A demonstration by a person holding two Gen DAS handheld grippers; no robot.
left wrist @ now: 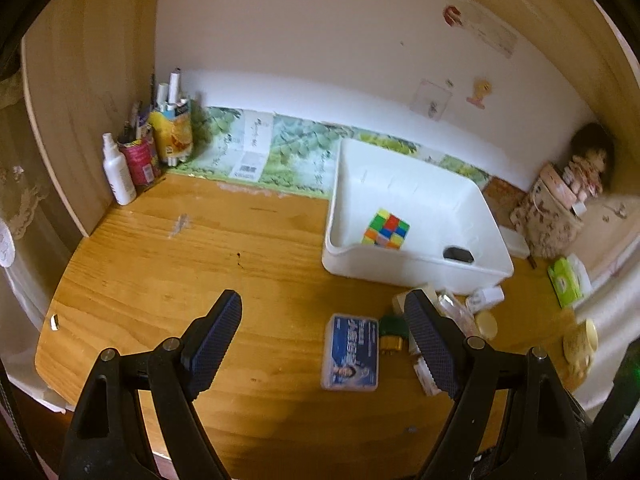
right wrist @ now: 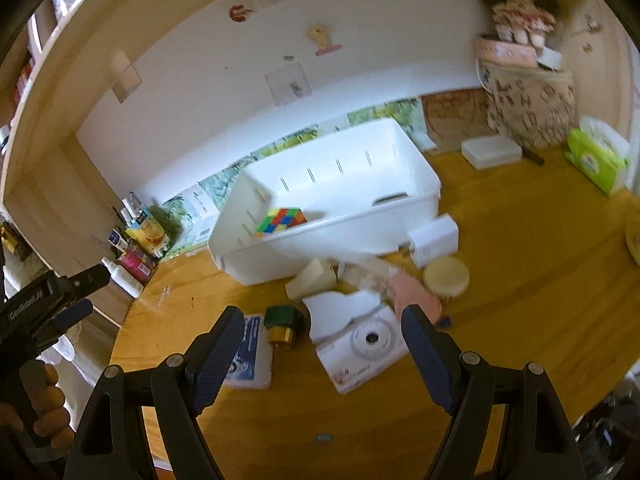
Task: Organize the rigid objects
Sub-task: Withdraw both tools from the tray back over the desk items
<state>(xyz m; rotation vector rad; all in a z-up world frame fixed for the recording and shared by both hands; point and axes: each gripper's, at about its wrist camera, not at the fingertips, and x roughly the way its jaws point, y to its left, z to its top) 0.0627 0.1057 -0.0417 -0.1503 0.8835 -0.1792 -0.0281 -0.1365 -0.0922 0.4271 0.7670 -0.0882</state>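
A white bin (left wrist: pixel 416 276) (right wrist: pixel 320 240) stands on the wooden desk and holds a colourful puzzle cube (left wrist: pixel 386 229) (right wrist: pixel 282 220). In front of it lies a cluster: a blue-and-white flat box (left wrist: pixel 351 352) (right wrist: pixel 250 356), a green-and-gold small object (left wrist: pixel 392 334) (right wrist: pixel 285 325), a white camera (right wrist: pixel 366 344), a white charger block (right wrist: pixel 434 240), a round cream tin (right wrist: pixel 446 277) and a cream wedge (right wrist: pixel 314 280). My left gripper (left wrist: pixel 324 346) is open and empty above the desk, left of the blue box. My right gripper (right wrist: pixel 324 356) is open and empty, jaws either side of the camera.
Pen holders and a white spray bottle (left wrist: pixel 118 170) stand in the back left corner. A patterned fabric bag (right wrist: pixel 528 104), a white soap-like box (right wrist: pixel 492 152) and a green tissue pack (right wrist: pixel 596 156) sit at the back right. The desk's front edge curves close below.
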